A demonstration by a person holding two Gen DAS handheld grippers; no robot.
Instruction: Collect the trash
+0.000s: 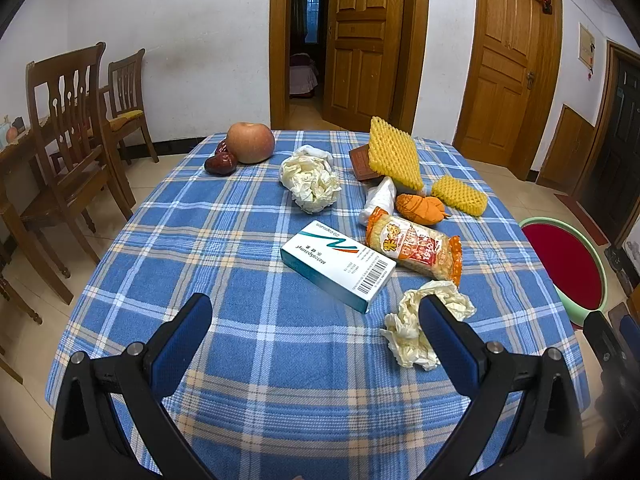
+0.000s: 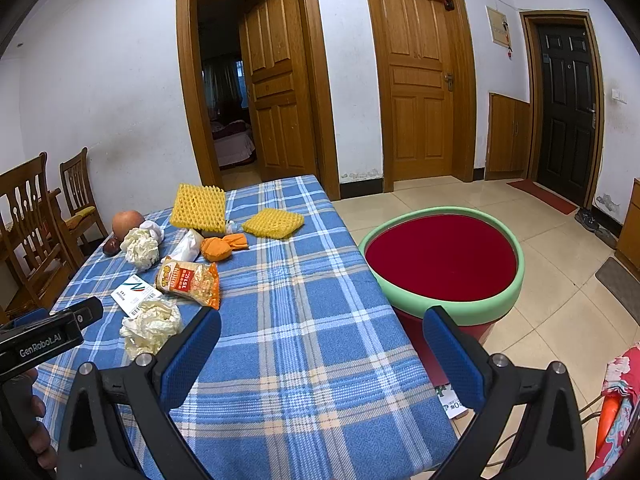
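We see the left gripper [image 1: 316, 320] spread wide and holding nothing, poised over the worktop [image 1: 240, 340], which is draped in a blue plaid woven cloth. Its right finger [image 1: 448, 332] overlaps a crumpled cream paper wad [image 1: 408, 336]; whether they touch we cannot tell. The right gripper [image 2: 322, 338] is likewise wide apart and empty, one finger above the cloth's edge, the other in front of a round bin [image 2: 508, 300] with a green rim and red interior, standing on the tiled floor just beside the worktop.

Ahead of the left gripper lies a white-and-teal cardboard medicine box [image 1: 338, 264], touching an orange crinkled snack packet [image 1: 414, 248]. Further back we note a second paper wad [image 1: 310, 180], a white twisted wrapper [image 1: 378, 200], an orange wrapper [image 1: 420, 208], two yellow foam nets [image 1: 394, 154], one leaning, and a brown box [image 1: 362, 164]. An apple [image 1: 251, 142] and dark red dates [image 1: 220, 162] sit at the far left.
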